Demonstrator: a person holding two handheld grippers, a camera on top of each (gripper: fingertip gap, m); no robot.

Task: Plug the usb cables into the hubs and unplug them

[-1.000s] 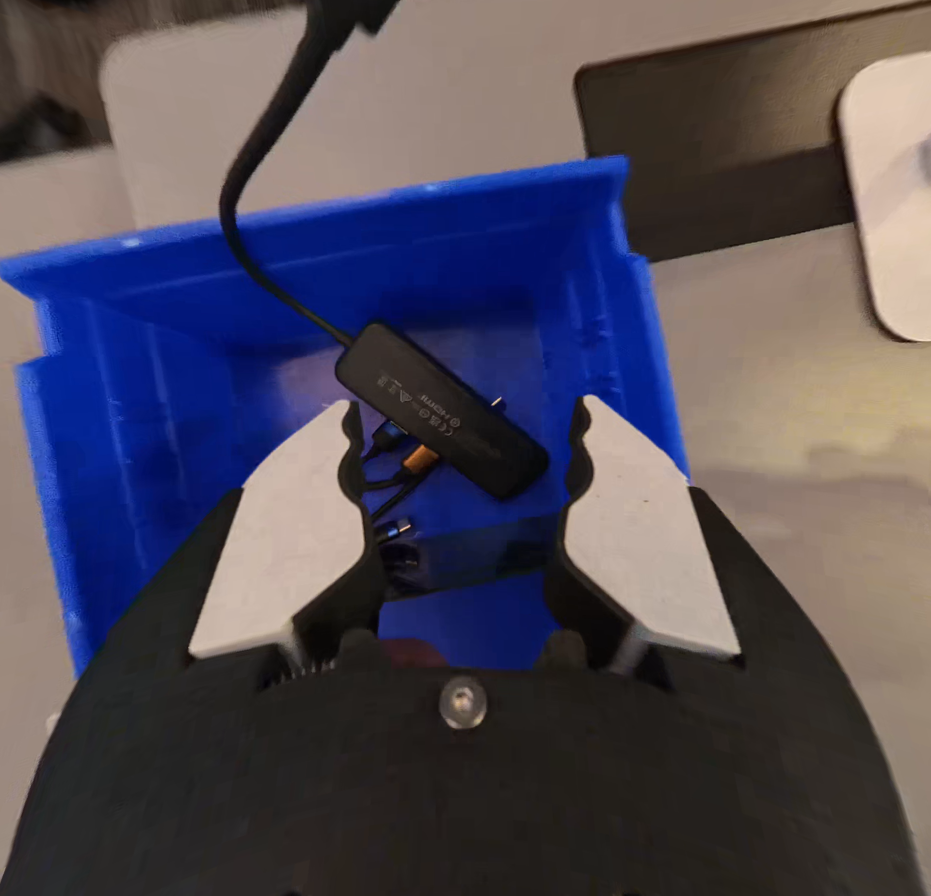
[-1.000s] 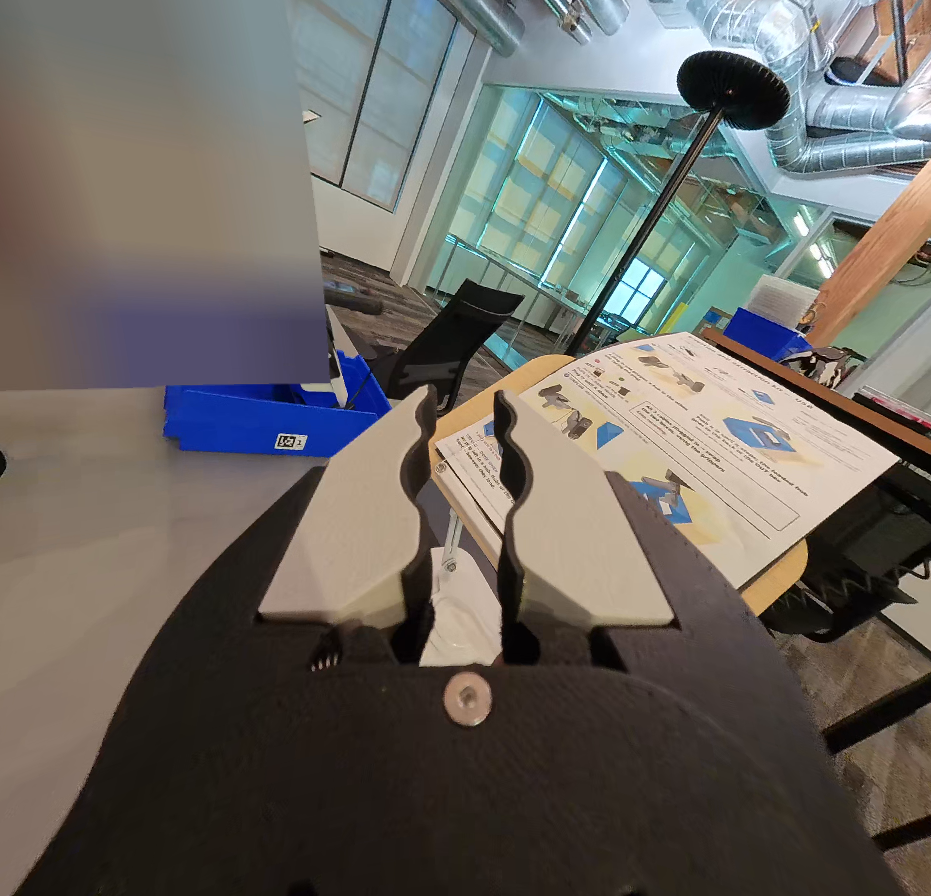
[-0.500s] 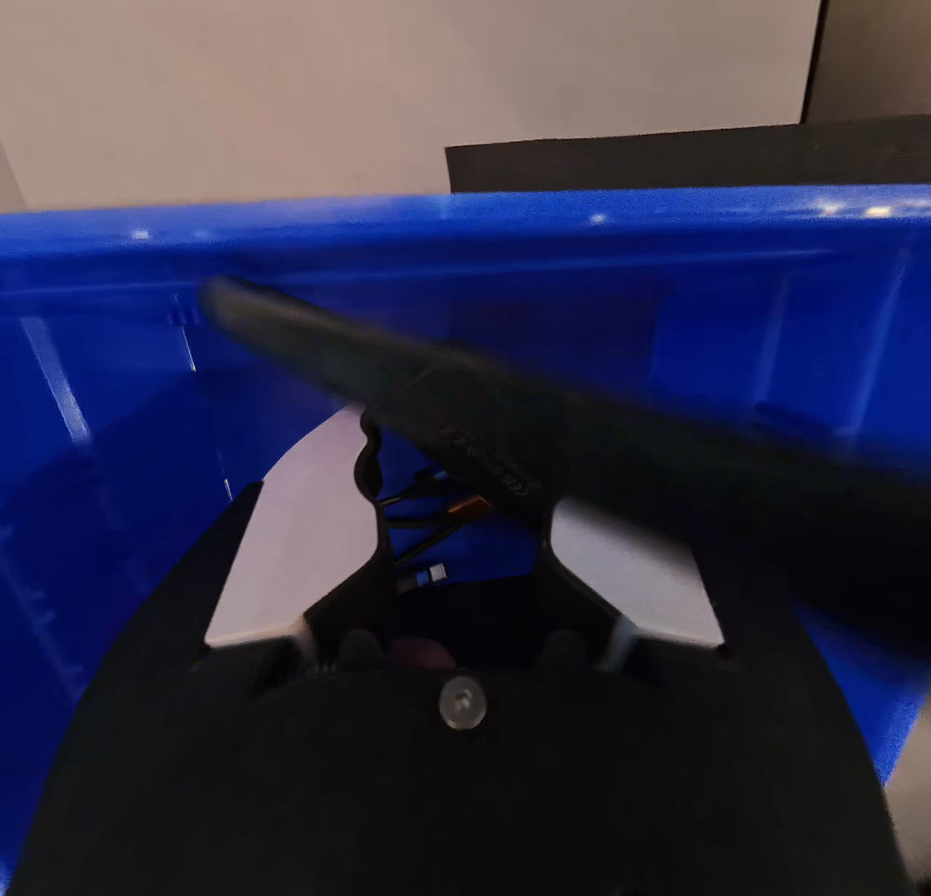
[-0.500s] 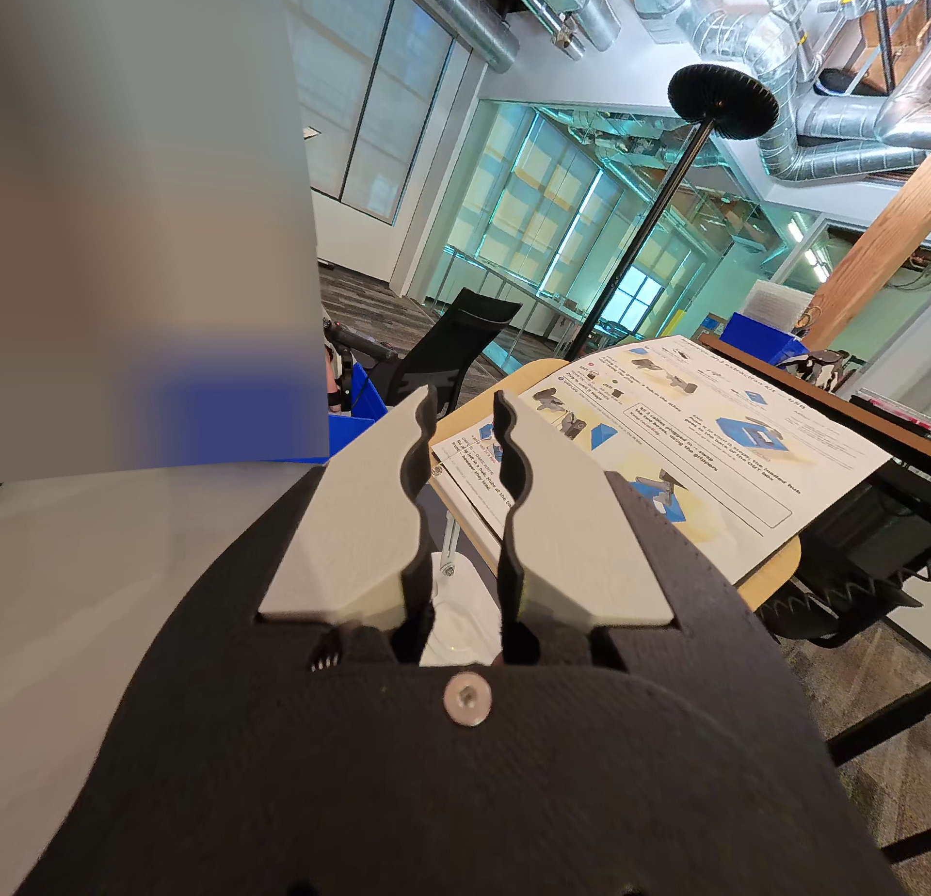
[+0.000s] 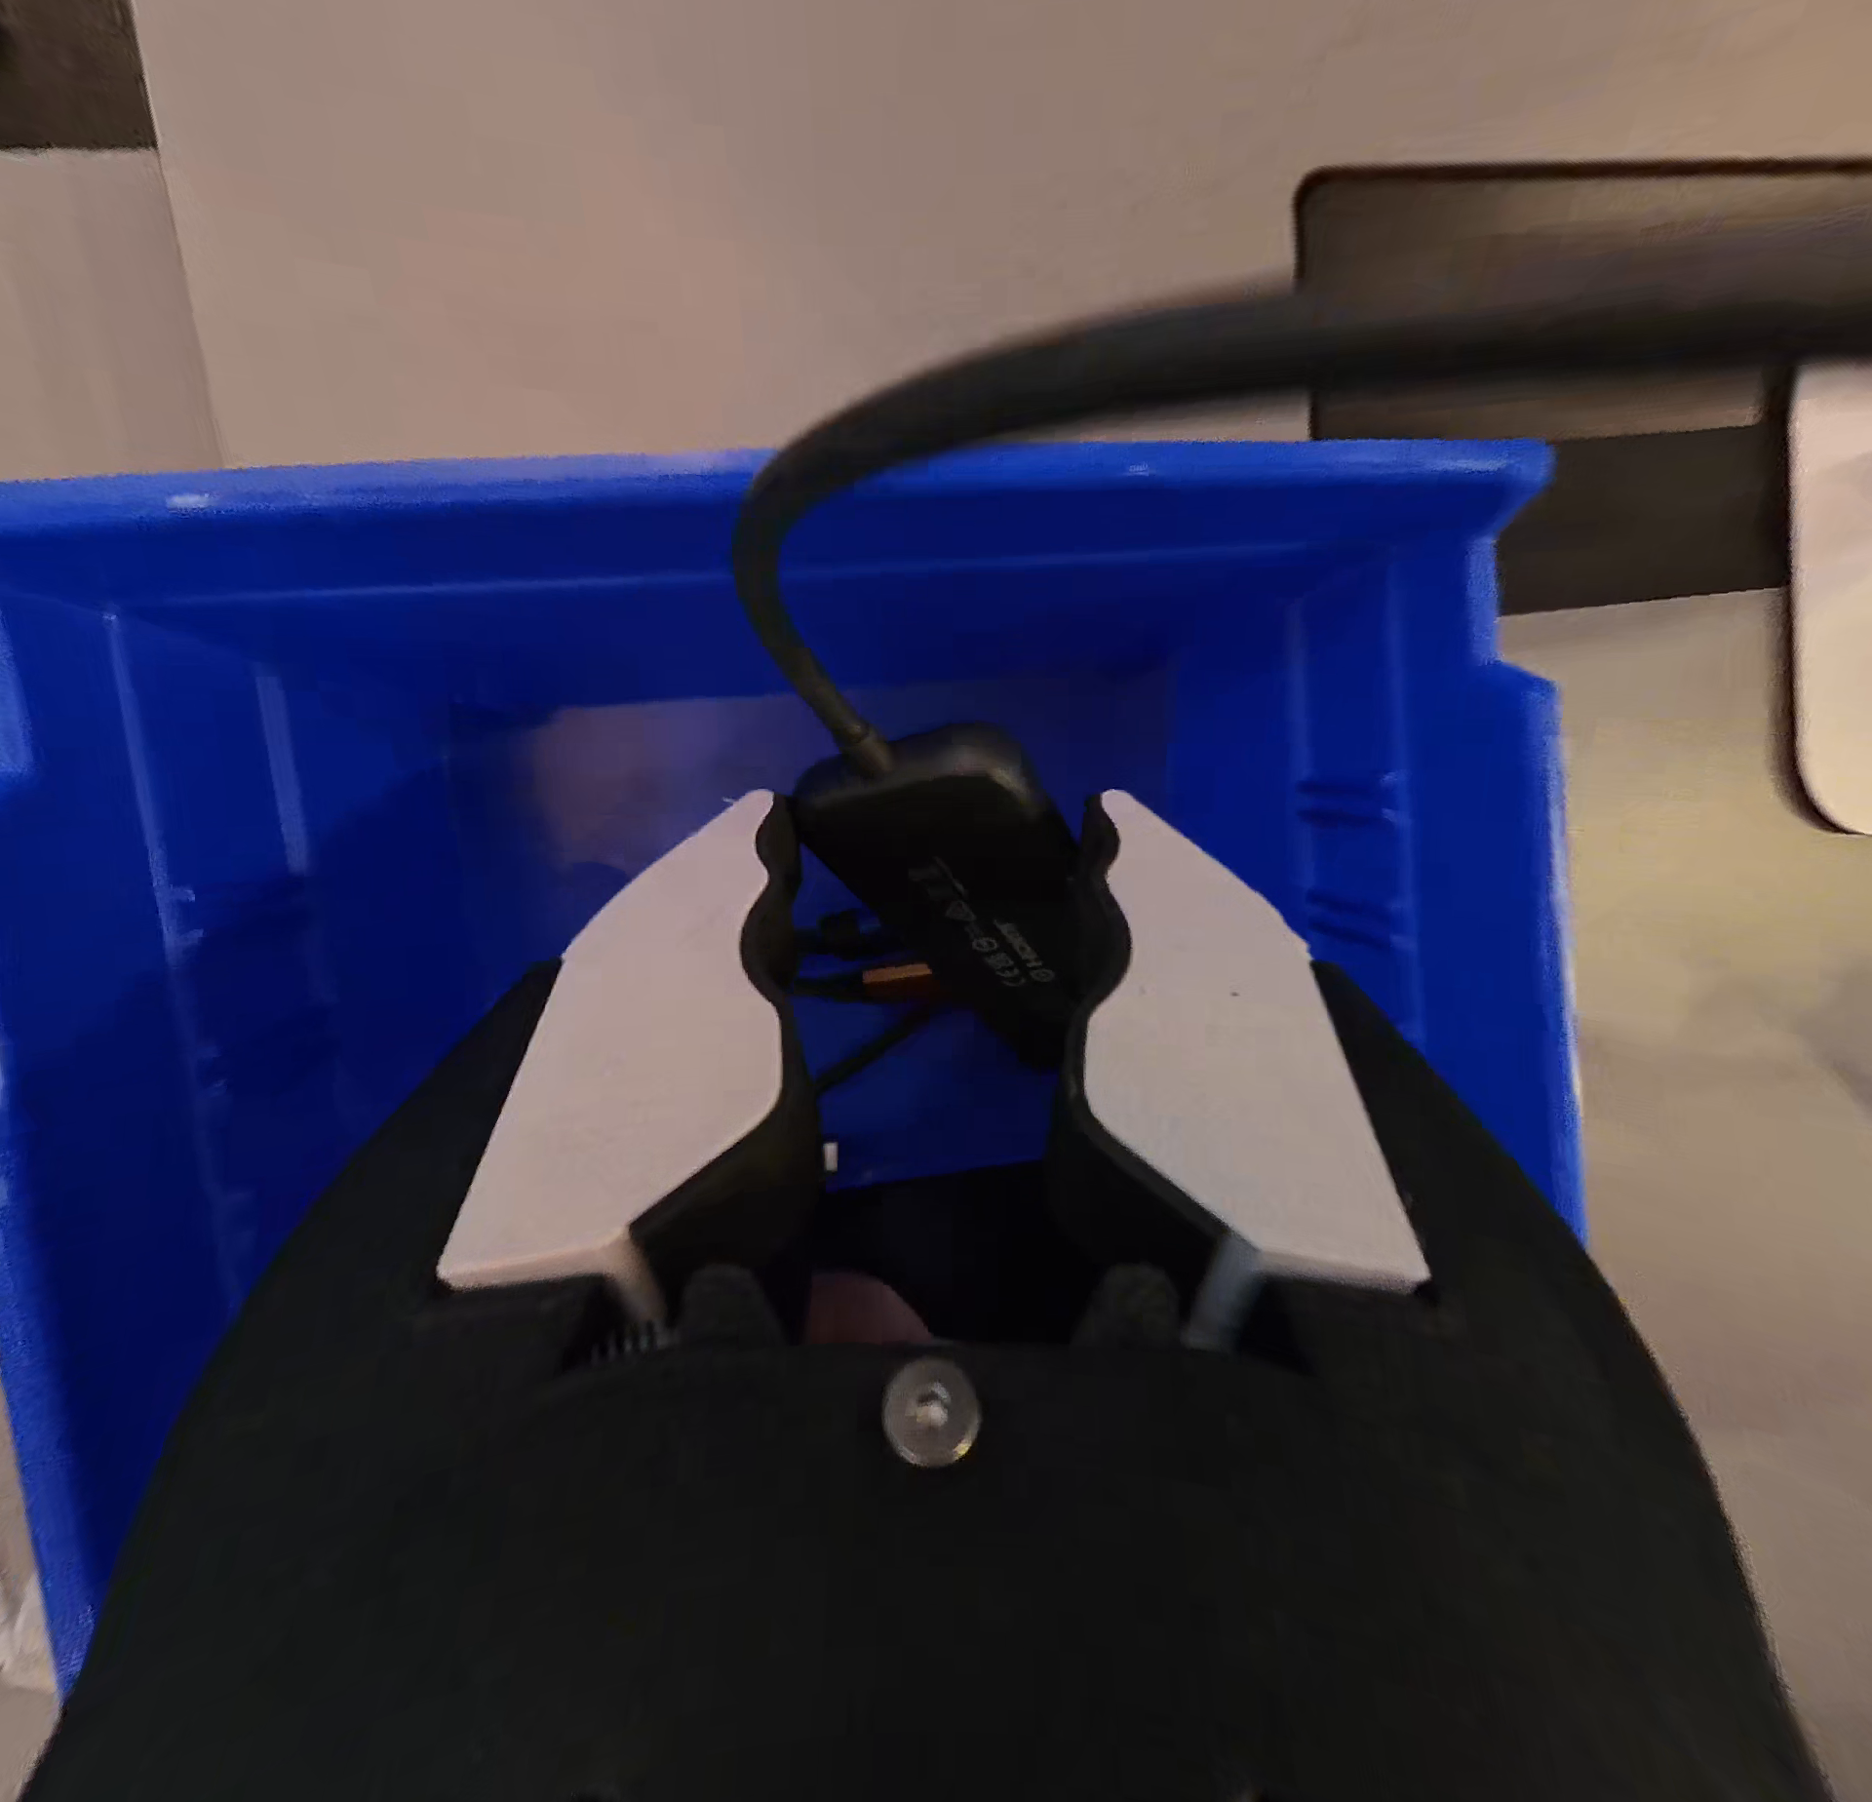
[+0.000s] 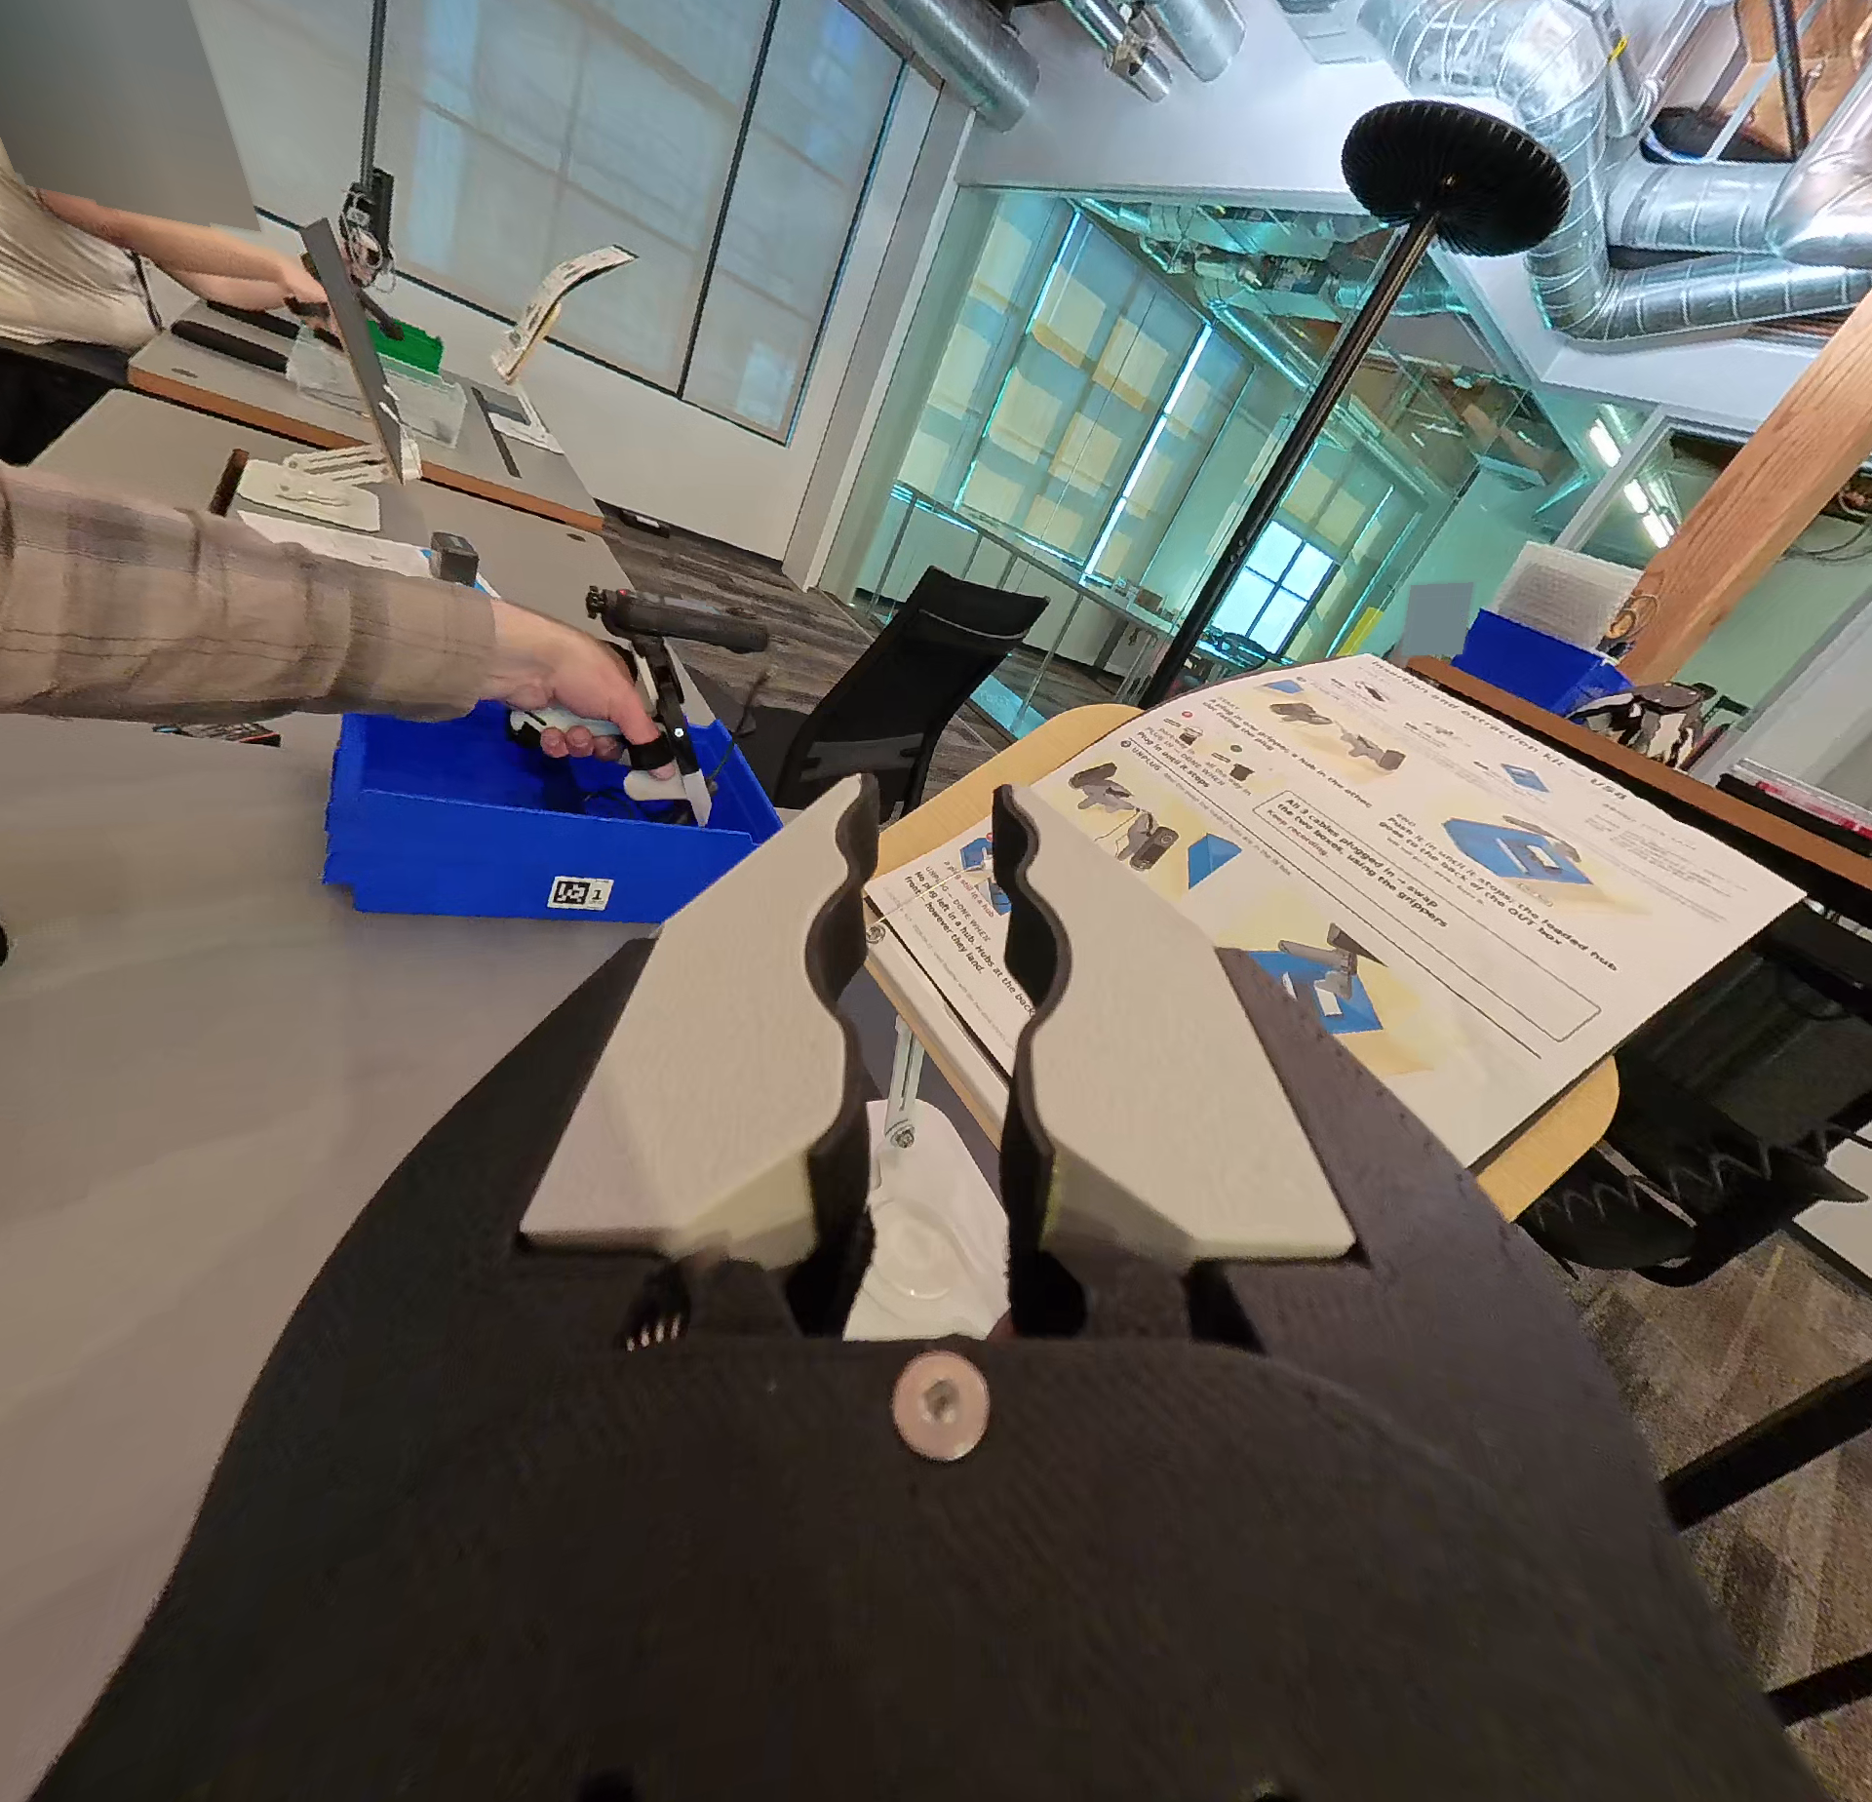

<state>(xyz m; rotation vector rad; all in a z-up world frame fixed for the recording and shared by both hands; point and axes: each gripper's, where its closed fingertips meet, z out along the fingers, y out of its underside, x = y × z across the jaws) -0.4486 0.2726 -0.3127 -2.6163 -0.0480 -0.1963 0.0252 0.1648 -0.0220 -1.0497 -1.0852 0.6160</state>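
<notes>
Slim black plastic USB hub (image 5: 942, 892) sat tilted between left gripper (image 5: 937, 821) jaws, over blue plastic bin (image 5: 304, 740); firm clamp unclear. Right gripper (image 6: 927, 811) jaws slightly apart, empty. Risk: stiff black lead (image 5: 1013, 376) twisting hub loose.

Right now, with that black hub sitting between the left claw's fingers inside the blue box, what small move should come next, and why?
Probably lift the hub straight up out of the blue bin. The left gripper seems closed on its sides, with its thick cable arching over the rim and thin cables below. The right gripper waits nearly closed and empty, away from the bin, so the hub must come out to meet it.
</notes>
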